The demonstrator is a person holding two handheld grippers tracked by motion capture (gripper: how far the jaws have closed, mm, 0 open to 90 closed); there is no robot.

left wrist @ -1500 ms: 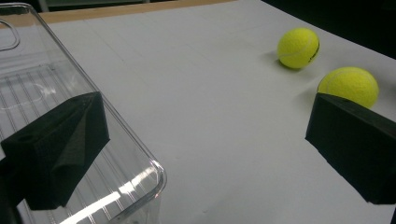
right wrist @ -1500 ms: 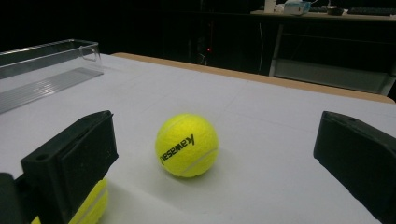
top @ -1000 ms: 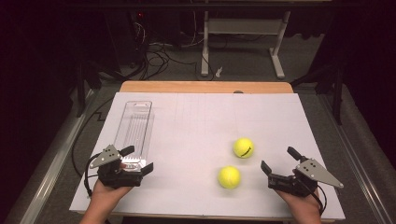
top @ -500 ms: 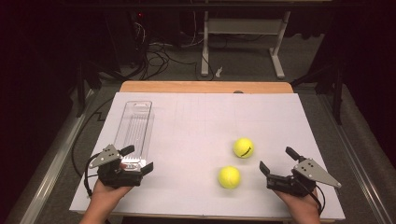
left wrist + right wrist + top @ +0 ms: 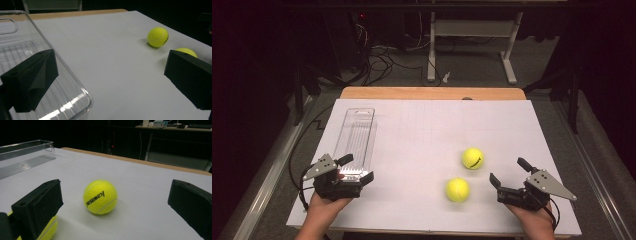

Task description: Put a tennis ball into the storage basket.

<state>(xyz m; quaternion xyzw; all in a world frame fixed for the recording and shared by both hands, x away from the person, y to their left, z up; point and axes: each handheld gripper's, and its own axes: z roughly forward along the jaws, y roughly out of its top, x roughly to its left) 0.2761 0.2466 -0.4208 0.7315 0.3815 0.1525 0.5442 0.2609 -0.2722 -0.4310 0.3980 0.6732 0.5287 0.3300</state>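
Two yellow tennis balls lie on the white table top: the far ball [image 5: 472,158] [image 5: 157,37] [image 5: 100,196] and the near ball [image 5: 457,190] [image 5: 186,51] [image 5: 50,228]. A clear plastic container [image 5: 355,140] [image 5: 62,87] [image 5: 25,151] lies lengthwise at the left. My left gripper [image 5: 358,168] [image 5: 110,75] is open, its jaws astride the container's near right corner. My right gripper [image 5: 507,171] [image 5: 117,195] is open, just right of the balls and empty. In the right gripper view the far ball sits between the jaws but farther off, and the near ball is half hidden behind the left jaw.
The white sheet [image 5: 422,125] covers a wooden table whose far edge [image 5: 432,93] shows. Beyond it are a dark floor with cables [image 5: 377,55] and a white desk frame [image 5: 472,35]. Bare sheet lies between the container and the balls.
My right gripper has crept a little to the left, closer to the balls. The left gripper, the balls and the container have stayed put.
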